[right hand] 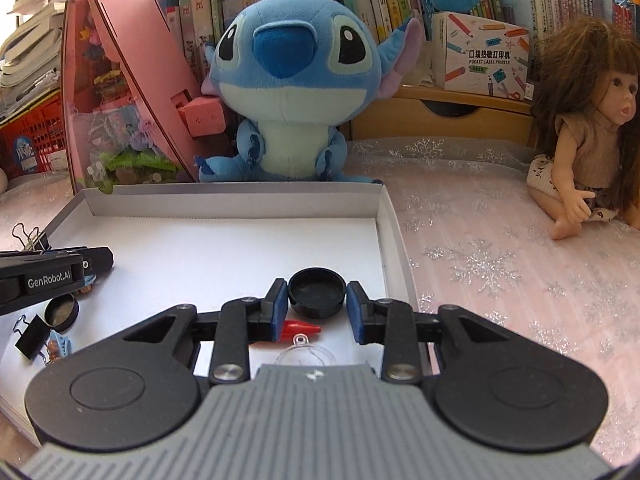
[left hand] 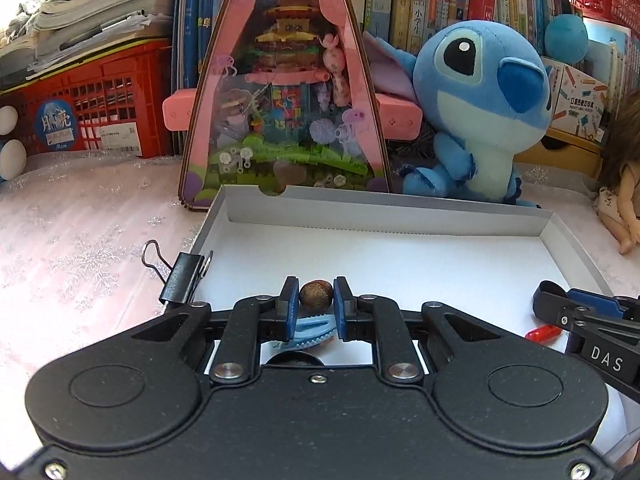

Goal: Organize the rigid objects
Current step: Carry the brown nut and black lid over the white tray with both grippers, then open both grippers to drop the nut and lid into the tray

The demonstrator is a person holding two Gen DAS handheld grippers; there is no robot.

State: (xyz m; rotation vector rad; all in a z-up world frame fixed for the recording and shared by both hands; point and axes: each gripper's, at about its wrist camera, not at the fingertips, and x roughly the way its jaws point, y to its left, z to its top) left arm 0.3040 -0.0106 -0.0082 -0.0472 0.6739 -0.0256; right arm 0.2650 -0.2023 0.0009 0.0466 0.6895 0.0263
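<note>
Tongs (left hand: 316,294) tilted down — brown nut (left hand: 315,294) between pads.

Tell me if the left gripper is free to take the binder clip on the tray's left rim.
Probably not yet: the left gripper is shut on a brown nut, though the binder clip on the tray sits unblocked beside it.

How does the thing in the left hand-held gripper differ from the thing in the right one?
The left hand-held gripper is shut on a small brown nut; the right hand-held gripper holds a black round lid.
The nut is rounded and mottled brown; the lid is flat, plain black, with its hollow side up.
The nut is narrow, so the jaws sit close; the lid is wider, so the jaws stand further apart.
Both are held over the white box.
</note>
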